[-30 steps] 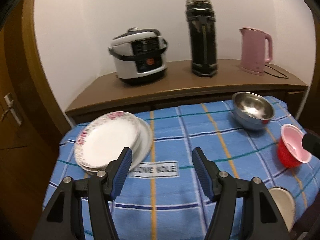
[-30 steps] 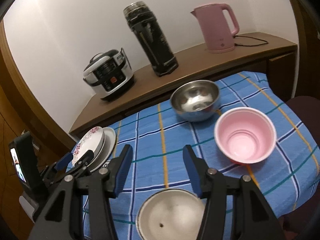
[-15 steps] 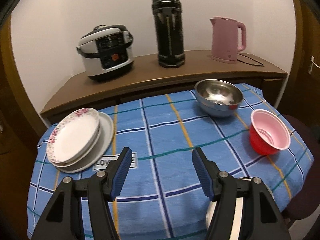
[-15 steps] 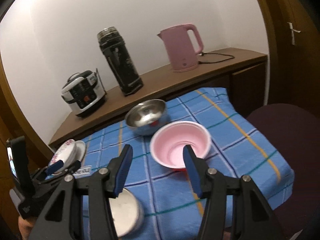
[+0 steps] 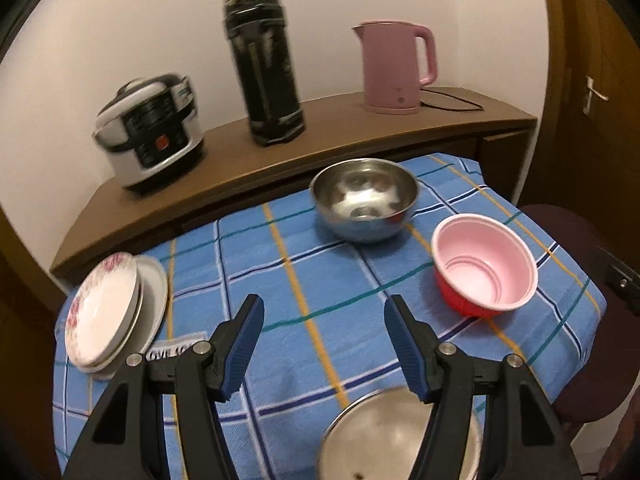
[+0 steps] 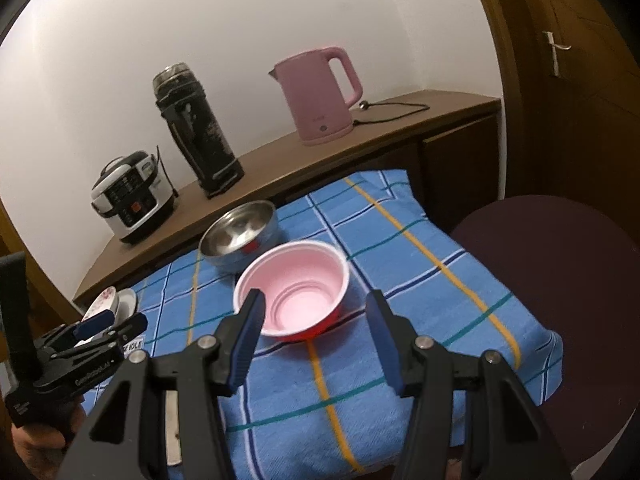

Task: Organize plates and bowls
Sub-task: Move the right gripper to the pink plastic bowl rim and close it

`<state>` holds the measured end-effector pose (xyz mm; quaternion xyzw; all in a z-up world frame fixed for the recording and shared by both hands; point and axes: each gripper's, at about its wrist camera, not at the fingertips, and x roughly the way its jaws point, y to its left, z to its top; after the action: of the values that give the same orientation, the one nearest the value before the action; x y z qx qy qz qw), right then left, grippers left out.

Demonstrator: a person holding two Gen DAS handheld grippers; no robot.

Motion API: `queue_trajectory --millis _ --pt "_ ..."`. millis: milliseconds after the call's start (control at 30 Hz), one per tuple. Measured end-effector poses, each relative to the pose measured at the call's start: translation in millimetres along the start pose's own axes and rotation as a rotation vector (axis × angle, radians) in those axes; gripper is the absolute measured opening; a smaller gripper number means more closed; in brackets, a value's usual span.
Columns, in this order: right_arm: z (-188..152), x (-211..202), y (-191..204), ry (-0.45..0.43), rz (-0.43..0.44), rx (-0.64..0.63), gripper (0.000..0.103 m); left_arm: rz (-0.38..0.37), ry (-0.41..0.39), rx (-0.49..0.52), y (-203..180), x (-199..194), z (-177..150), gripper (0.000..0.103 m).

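I am looking down on the blue checked tablecloth (image 5: 248,252), which drops off at its right edge beside a dark round chair seat (image 6: 560,280) and butts at the back against the wooden sideboard (image 5: 248,168); the widest bare stretch of cloth lies in the middle, between the plates at the left edge and the bowls to the right. On the sideboard stand a rice cooker (image 5: 150,144), a tall black thermos (image 5: 264,64) and a pink kettle (image 5: 394,68), all well apart from the dishes. The stack of plates (image 5: 108,316) has a floral-rimmed plate tilted on top of plainer white ones. The steel bowl (image 5: 364,200) sits near the back edge, and I see only reflections inside it. The pink-lined red bowl (image 6: 294,294) stands just in front of it, showing only its ribbed inner wall. A round steel dish (image 5: 384,436) lies at the near edge, though the fingers hide much of it. My left gripper (image 5: 324,344) hangs above the cloth with jaws spread wide, holding nothing; my right gripper (image 6: 316,338) is likewise spread and free-handed, poised near the red bowl's rim.
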<state>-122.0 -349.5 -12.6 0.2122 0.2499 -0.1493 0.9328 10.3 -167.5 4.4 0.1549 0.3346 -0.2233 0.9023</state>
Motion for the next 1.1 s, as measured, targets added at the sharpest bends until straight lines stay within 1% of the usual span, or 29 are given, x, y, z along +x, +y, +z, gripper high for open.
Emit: queue_trajectory --millis 33,167,400,467,500,533,633,700,867,933,1000,1067,1100 --pt "2 2 -3 -0.008 -0.003 0.011 0.061 -0.007 0.004 0.003 -3 2 4 0.065" --pt "11 14 -8 -0.003 0.007 0.022 0.062 -0.060 0.033 -0.026 -13 13 20 0.065" --pt "23 49 -21 0.076 0.006 0.020 0.062 -0.047 0.066 0.004 -35 36 35 0.065" --pt "25 59 -24 0.100 0.010 0.016 0.062 -0.066 0.096 -0.013 -38 46 38 0.065" --pt "25 63 -25 0.110 0.009 0.014 0.061 -0.075 0.110 -0.020 -39 51 38 0.065" --pt "25 68 -26 0.126 0.006 0.011 0.057 -0.083 0.124 -0.025 -40 55 39 0.065" --pt "24 79 -29 0.158 -0.001 0.003 0.050 -0.088 0.150 -0.036 -44 65 42 0.065" --pt "24 84 -31 0.173 0.003 0.006 0.048 -0.097 0.161 -0.046 -45 70 44 0.065" --pt "27 92 -34 0.189 0.001 0.002 0.047 -0.109 0.183 -0.048 -52 81 48 0.065" --pt "26 97 -34 0.203 0.003 0.001 0.043 -0.115 0.193 -0.039 -56 85 48 0.065" --pt "24 102 -32 0.216 0.007 -0.006 0.042 -0.117 0.200 -0.025 -60 88 47 0.065" --pt "23 104 -31 0.223 0.010 -0.013 0.041 -0.121 0.210 -0.011 -65 92 45 0.060" --pt "23 105 -30 0.227 0.011 -0.015 0.039 -0.126 0.218 -0.007 -66 94 45 0.052"
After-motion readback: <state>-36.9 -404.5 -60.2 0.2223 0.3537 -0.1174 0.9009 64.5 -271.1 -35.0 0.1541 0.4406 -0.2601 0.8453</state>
